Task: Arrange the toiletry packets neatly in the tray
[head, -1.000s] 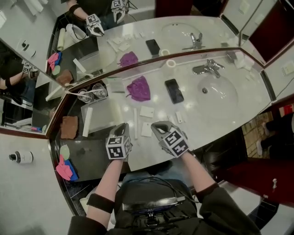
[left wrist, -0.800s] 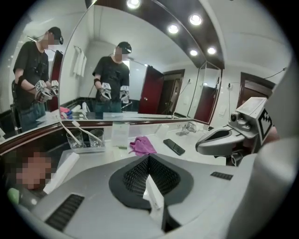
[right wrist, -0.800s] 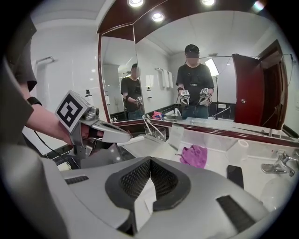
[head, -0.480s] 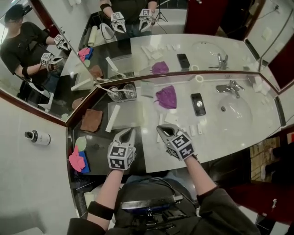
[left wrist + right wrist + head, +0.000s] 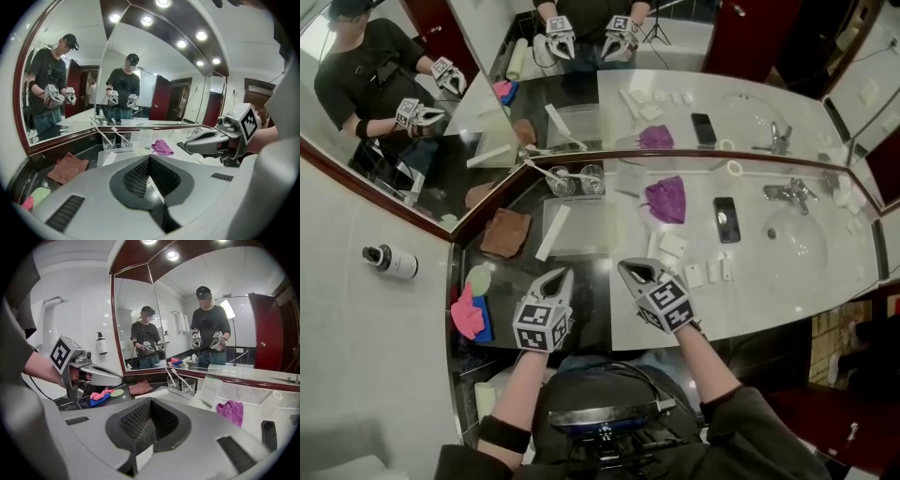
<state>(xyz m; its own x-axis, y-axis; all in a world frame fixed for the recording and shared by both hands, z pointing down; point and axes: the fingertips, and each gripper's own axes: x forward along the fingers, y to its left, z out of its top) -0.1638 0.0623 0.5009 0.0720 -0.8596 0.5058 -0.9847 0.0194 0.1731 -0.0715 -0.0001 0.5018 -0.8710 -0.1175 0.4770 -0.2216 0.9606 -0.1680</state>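
A bathroom vanity with angled mirrors carries a white marble counter [image 5: 759, 300], dark and glossy at its left end, with an oval white sink [image 5: 811, 251] at the right. The flat white toiletry packets [image 5: 672, 246] lie loose on the marble right of centre. One is square, and just right of it are three small narrow ones with their long axes running near to far. The clear rectangular tray [image 5: 591, 230] sits left of them, and a long white stick packet [image 5: 552, 232] lies slantwise over its left edge. A crumpled purple cloth [image 5: 666, 199] and a black phone [image 5: 727, 218] lie on the far side of the packets. The right gripper [image 5: 630, 268] hovers by the counter's near edge, jaws closed together on nothing. The packets lie just far and right of its tip, so it is the nearer one. The left gripper [image 5: 563, 275], likewise closed and empty, hangs over the dark stretch with the tray straight beyond it. By my judgement the right gripper must open before reaching for the square packet.
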